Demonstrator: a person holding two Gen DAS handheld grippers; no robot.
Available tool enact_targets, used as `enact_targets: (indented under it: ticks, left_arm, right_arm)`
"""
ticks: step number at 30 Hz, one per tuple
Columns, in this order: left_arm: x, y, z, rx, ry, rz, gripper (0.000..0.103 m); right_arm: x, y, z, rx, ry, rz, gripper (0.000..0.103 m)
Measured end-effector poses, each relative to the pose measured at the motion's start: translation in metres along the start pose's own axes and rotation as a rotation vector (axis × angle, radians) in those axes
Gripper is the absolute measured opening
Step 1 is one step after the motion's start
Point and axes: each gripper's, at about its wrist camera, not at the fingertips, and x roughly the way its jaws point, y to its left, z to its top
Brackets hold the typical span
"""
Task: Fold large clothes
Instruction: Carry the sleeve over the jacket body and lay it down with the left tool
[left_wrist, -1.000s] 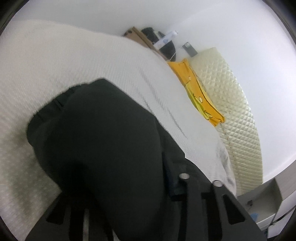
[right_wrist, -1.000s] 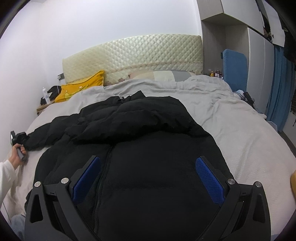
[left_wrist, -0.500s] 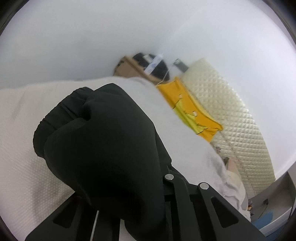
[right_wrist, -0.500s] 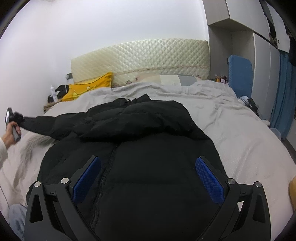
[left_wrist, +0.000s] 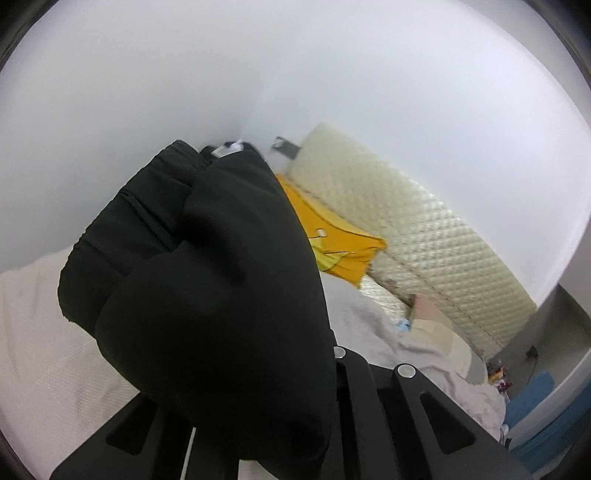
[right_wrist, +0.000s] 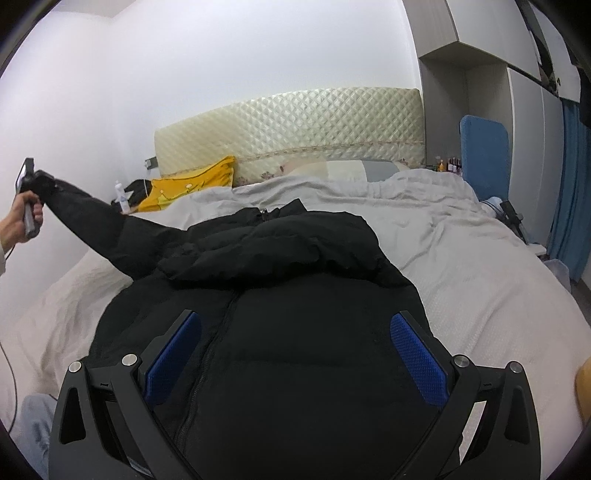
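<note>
A black puffer jacket (right_wrist: 295, 302) lies front up on the bed, its zipper running down the middle. My right gripper (right_wrist: 295, 354) is open just above its lower front, the blue pads (right_wrist: 417, 358) wide apart. My left gripper (right_wrist: 33, 192) is shut on the cuff of the jacket's left sleeve (right_wrist: 96, 225) and holds it lifted above the bed's left side. In the left wrist view the sleeve end (left_wrist: 207, 288) fills the middle and hides the fingertips.
The bed has a light grey cover (right_wrist: 480, 280), a yellow pillow (right_wrist: 192, 184) and a cream quilted headboard (right_wrist: 295, 125). A wall runs along the left side. A blue chair (right_wrist: 484, 155) and grey cupboards stand at the right.
My left gripper has lifted the sleeve cuff up off the bed and drawn it out to the left. The right gripper has stayed open over the jacket front.
</note>
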Motion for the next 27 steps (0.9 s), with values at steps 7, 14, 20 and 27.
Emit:
enact_targets:
  ticks: [7, 14, 20, 27]
  left_arm:
    - [-0.045, -0.1, -0.006, 0.11, -0.013, -0.063, 0.007]
    - [-0.075, -0.207, -0.042, 0.201, 0.006, -0.173, 0.007]
    - [-0.088, -0.303, -0.094, 0.283, 0.051, -0.281, 0.007]
    - [-0.085, -0.391, -0.165, 0.382, 0.133, -0.348, 0.007]
  right_arm:
    - [-0.016, -0.014, 0.0, -0.014, -0.037, 0.007, 0.103]
    - [-0.025, -0.033, 0.002, -0.006, -0.073, 0.011, 0.103]
    - [-0.029, -0.05, 0.007, 0.002, -0.093, 0.007, 0.103]
    - [-0.035, -0.074, 0.019, 0.018, -0.129, -0.058, 0.103]
